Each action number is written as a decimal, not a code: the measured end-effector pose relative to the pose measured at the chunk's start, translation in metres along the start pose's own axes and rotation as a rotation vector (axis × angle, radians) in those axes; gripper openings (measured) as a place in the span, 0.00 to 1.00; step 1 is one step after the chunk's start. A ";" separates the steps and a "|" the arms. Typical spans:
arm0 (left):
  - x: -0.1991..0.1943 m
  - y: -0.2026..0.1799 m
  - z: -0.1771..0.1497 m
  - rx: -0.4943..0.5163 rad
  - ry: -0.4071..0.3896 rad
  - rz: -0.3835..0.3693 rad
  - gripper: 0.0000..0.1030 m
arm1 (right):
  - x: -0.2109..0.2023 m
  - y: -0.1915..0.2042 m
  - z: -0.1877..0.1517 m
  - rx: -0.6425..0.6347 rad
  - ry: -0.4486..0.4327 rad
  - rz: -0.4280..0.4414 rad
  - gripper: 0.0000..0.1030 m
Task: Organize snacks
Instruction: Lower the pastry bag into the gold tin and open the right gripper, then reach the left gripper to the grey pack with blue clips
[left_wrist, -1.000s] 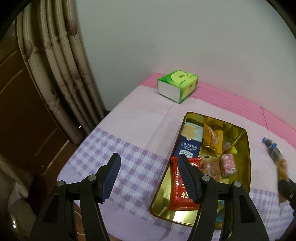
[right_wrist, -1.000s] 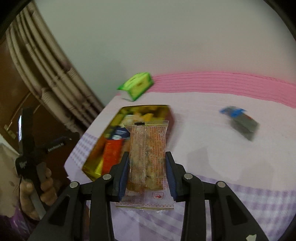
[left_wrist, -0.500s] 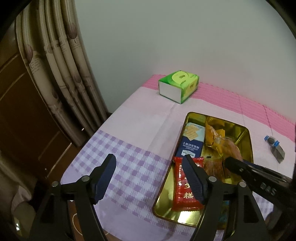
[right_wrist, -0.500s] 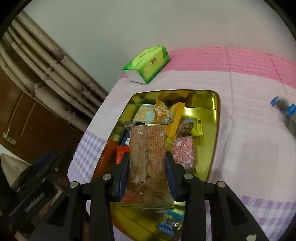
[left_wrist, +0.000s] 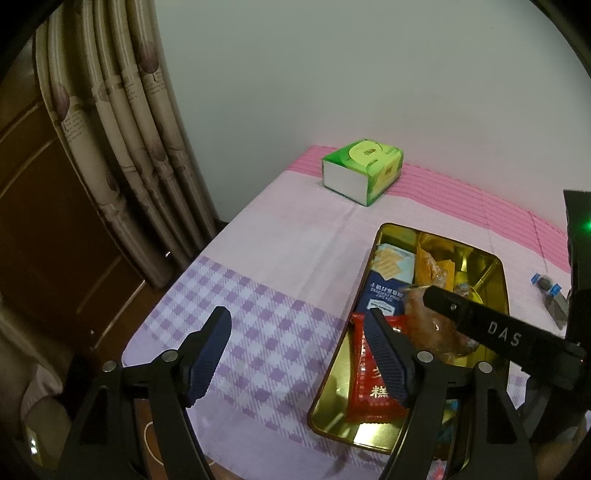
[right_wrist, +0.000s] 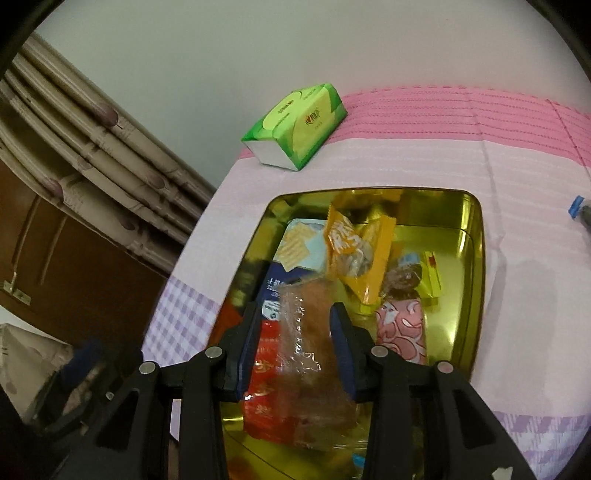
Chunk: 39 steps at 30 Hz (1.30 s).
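A gold metal tray (right_wrist: 476, 236) (left_wrist: 495, 266) sits on the table and holds several snack packs: a blue cracker box (right_wrist: 295, 247), an orange pack (right_wrist: 354, 247), a pink pack (right_wrist: 402, 328) and a red pack (left_wrist: 373, 384). My right gripper (right_wrist: 295, 339) is over the tray, its jaws spread a little around a clear-wrapped brown snack (right_wrist: 314, 332) that looks blurred. It also shows in the left wrist view (left_wrist: 428, 321). My left gripper (left_wrist: 299, 350) is open and empty, over the tray's left edge.
A green tissue box (left_wrist: 362, 170) (right_wrist: 299, 122) stands at the back of the table near the wall. A small blue and grey object (left_wrist: 550, 291) lies right of the tray. Curtains (left_wrist: 122, 129) and a wooden door are to the left.
My right gripper has carried the clear-wrapped snack from beside the tray to over it and lower. Its jaws have widened and the snack is now blurred. My left gripper stayed open.
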<state>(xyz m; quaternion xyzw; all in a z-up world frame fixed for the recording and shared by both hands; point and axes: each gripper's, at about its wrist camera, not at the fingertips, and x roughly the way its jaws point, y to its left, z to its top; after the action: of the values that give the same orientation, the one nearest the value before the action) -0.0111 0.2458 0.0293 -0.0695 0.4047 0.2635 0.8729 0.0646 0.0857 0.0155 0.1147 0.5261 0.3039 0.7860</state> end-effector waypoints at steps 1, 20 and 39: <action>0.000 0.000 0.000 0.003 0.001 0.002 0.73 | -0.001 0.001 0.000 -0.003 -0.005 0.001 0.36; -0.013 -0.030 -0.009 0.138 -0.044 -0.010 0.77 | -0.139 -0.119 -0.080 -0.143 -0.198 -0.471 0.54; -0.014 -0.076 -0.031 0.336 -0.053 -0.041 0.80 | -0.212 -0.277 -0.135 0.107 -0.230 -0.700 0.80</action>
<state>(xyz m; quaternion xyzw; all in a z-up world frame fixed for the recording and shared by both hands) -0.0005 0.1649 0.0121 0.0763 0.4182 0.1759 0.8879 -0.0129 -0.2786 -0.0193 0.0022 0.4567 -0.0263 0.8892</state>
